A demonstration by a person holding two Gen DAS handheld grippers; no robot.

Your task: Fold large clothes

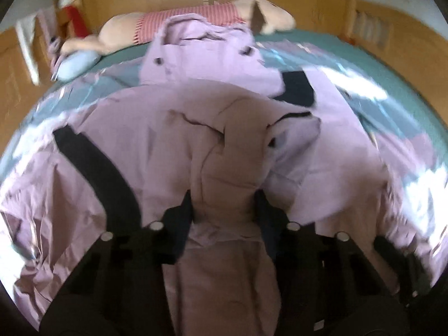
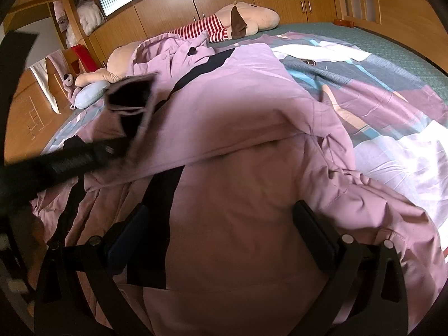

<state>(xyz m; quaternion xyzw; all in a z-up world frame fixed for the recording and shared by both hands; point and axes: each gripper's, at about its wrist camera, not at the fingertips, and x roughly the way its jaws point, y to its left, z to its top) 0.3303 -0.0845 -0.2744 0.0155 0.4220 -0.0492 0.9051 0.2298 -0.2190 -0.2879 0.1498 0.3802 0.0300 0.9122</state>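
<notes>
A lilac padded coat (image 2: 224, 106) with black stripes lies spread across the bed (image 2: 392, 56), its hood toward the plush dog (image 2: 246, 19). The left gripper (image 1: 224, 207) has its jaws clamped on a lifted sleeve, seemingly folding it over the coat's body. The right gripper (image 2: 221, 229) hovers wide open above the coat's hem, holding nothing; next it likely needs an edge to grasp.

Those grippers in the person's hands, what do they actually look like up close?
Both are matte black. The left gripper and right gripper each have two flat, slab-like fingers with dark blue pads on the inner faces. Behind the fingers, angular black linkage bars fan outward, joined by round silver pins. No cables, labels or sleeves show in either wrist view.
</notes>
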